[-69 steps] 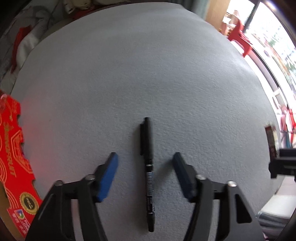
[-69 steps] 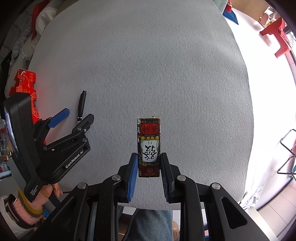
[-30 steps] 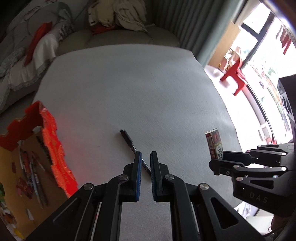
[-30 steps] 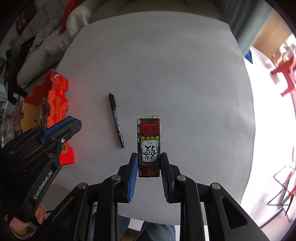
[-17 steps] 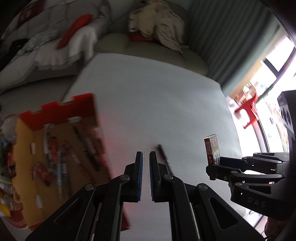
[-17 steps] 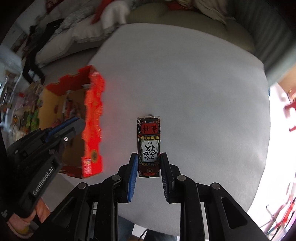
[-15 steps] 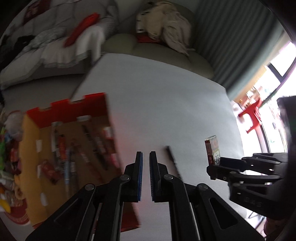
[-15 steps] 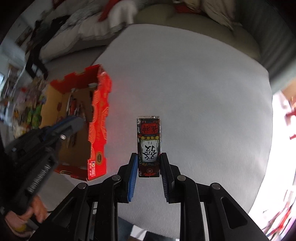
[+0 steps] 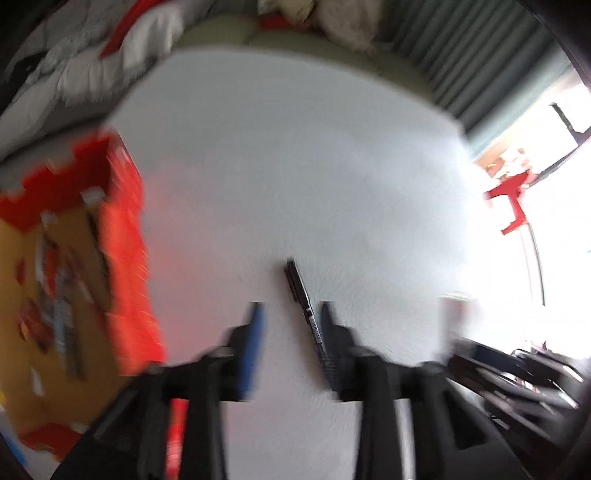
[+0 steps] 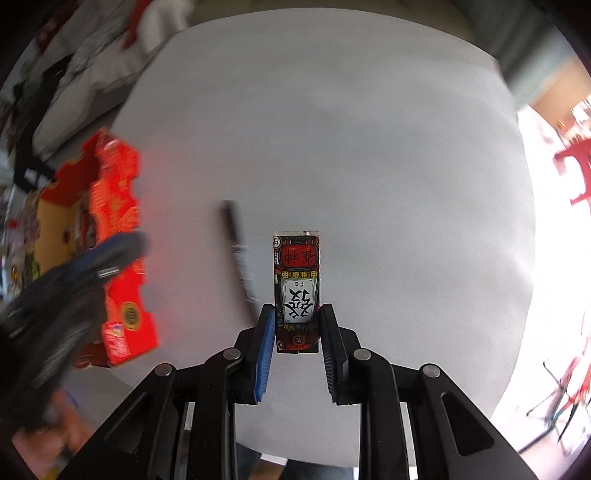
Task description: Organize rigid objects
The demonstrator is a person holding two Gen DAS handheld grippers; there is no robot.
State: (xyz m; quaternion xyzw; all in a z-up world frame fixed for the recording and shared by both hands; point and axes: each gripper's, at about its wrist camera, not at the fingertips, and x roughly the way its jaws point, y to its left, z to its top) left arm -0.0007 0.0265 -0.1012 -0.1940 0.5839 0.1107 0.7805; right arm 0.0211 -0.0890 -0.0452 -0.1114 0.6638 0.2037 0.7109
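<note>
Left hand-held gripper [image 9: 290, 325], jaws just opened, straddles the pen [image 9: 306, 317] lying on the table [image 9: 314, 166] for pickup; right hand-held gripper [image 10: 297, 325] clamps the box [image 10: 296, 288], bound for the carton [image 10: 118, 229].

Upside-down Chinese characters and the small letters "FG" on the card box [image 10: 296, 291], pen [image 10: 239, 254] label too blurred to read, red box [image 10: 118, 258] print illegible

Home living room: sofa [image 9: 229, 33] with bedding [image 9: 92, 66]; curtains [image 9: 480, 55]
</note>
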